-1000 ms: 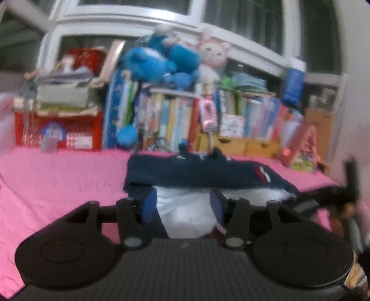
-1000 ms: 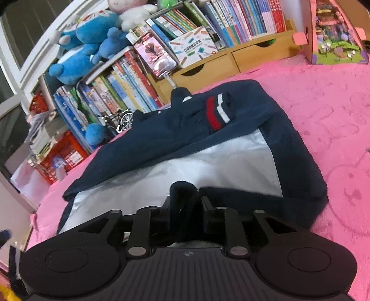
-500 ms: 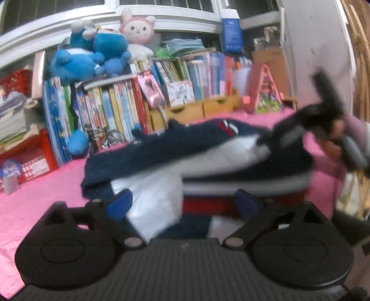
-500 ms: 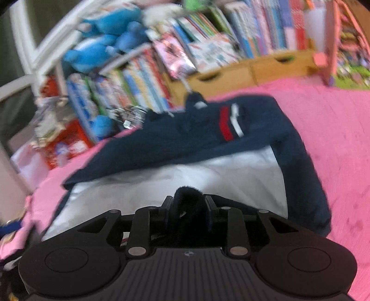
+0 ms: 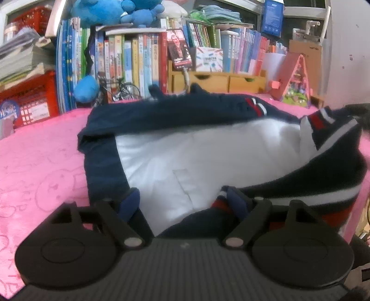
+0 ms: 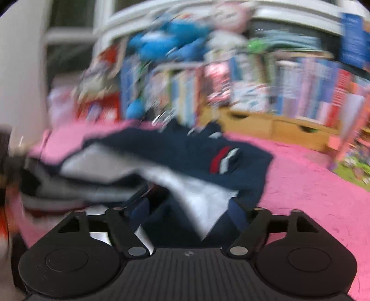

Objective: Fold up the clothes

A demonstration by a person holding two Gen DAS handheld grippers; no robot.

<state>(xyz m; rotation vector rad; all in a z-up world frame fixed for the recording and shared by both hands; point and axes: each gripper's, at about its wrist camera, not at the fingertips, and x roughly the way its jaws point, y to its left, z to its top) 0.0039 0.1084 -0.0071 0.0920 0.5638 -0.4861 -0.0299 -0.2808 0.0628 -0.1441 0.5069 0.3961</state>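
Jacket (image 5: 208,150) lies on blanket (image 5: 41,166) ahead of jaws.

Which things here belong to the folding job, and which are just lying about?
Job:
- navy and white jacket
- left gripper, jaws closing
- right gripper, jaws opening
- pink cover beneath

Lying about:
- books
- blue plush toys
- red crate
- wooden drawers

A navy jacket (image 5: 175,111) lies partly folded on pink bedding, white lining up.
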